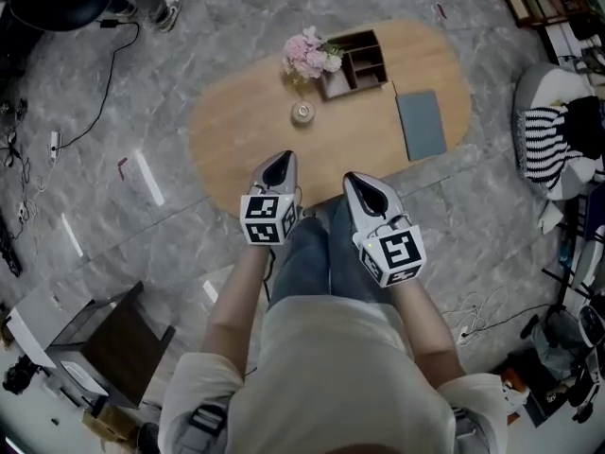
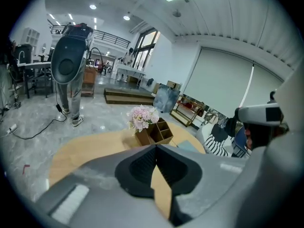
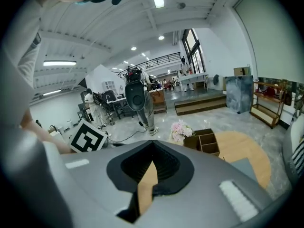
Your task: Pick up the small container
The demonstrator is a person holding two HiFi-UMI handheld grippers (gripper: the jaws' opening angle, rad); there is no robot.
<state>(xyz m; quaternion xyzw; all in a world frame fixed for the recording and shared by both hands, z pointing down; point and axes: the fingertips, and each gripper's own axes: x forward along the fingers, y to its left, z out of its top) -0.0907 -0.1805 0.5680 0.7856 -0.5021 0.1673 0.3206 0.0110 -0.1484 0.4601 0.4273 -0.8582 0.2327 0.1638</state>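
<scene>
The small container (image 1: pixel 302 112), a round pale pot, stands on the oval wooden table (image 1: pixel 246 135) just in front of the pink flowers (image 1: pixel 310 55). My left gripper (image 1: pixel 281 161) hovers over the table's near edge, a short way short of the container, with its jaws shut and empty. My right gripper (image 1: pixel 352 180) is beside it at the near edge, also shut with nothing in it. In the left gripper view the jaws (image 2: pixel 156 146) meet at the tip and hide the container. The right gripper view shows the same closed tips (image 3: pixel 153 144).
A wooden organiser (image 1: pixel 357 62) sits next to the flowers, and a grey notebook (image 1: pixel 422 124) lies on the table's right part. A person's shoe (image 1: pixel 168 9) and cables are on the floor beyond. A dark side table (image 1: pixel 113 339) stands at lower left.
</scene>
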